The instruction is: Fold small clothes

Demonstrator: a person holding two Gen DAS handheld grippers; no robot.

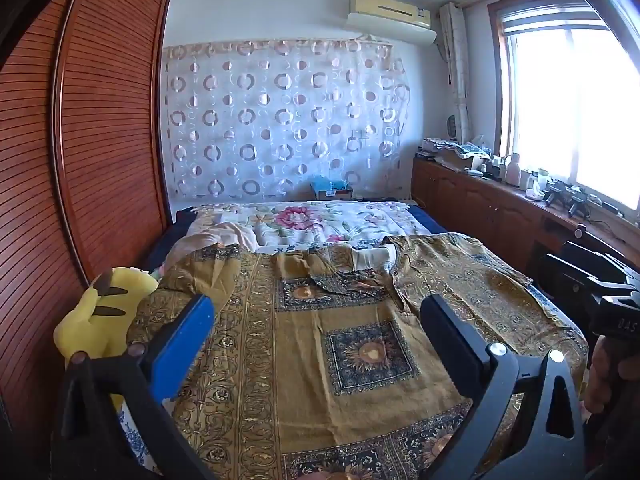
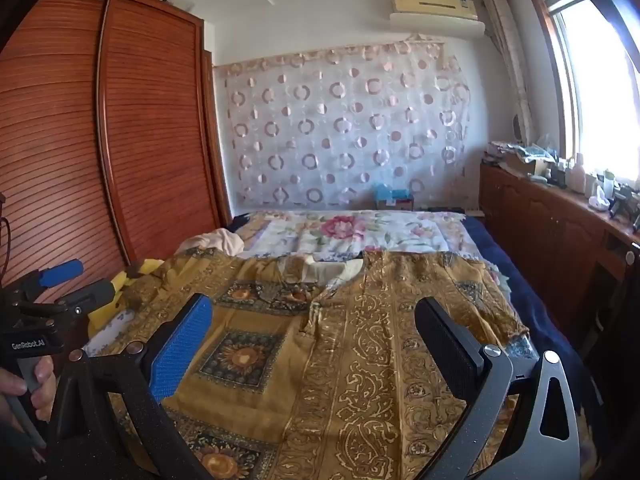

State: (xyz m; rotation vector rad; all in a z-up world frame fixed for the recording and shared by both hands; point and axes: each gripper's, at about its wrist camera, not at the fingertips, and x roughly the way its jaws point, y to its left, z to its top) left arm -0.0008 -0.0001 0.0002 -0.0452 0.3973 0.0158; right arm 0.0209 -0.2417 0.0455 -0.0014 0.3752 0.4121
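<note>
Nearest in the left wrist view, the left gripper point(image 1: 316, 322) hangs above the bed with its jaws spread wide and nothing between them; one finger carries a blue pad point(image 1: 182, 350), the other a black pad point(image 1: 450, 344). In the right wrist view the right gripper point(image 2: 314, 322) stands the same way, released and empty, above the cloth. A hand point(image 2: 28, 384) at the near left of that view grips the handle of the left gripper.

Under both grippers lies the garment point(image 1: 344, 344), a mustard-gold cloth with dark sunflower squares and scrolled bands, spread open across the near half of the bed. Its neckline point(image 2: 336, 270), lined in white, lies at the far edge, and a placket point(image 2: 316, 316) runs from it toward the near side. Its far right part drapes to the bed's right edge.

At the near left, beside the garment, sits a yellow plush toy point(image 1: 100, 316) against the wardrobe point(image 1: 100, 120). Farther on lies a floral sheet point(image 1: 316, 222) with a pinkish cloth point(image 1: 224, 236) bunched at its left. A dark blue sheet point(image 2: 520, 288) shows along the right side. On the far wall hangs a curtain point(image 1: 280, 120) with ring patterns, an air conditioner point(image 1: 390, 12) above it. On the right runs a low cabinet point(image 1: 480, 208) with clutter, under a bright window point(image 1: 572, 112).
</note>
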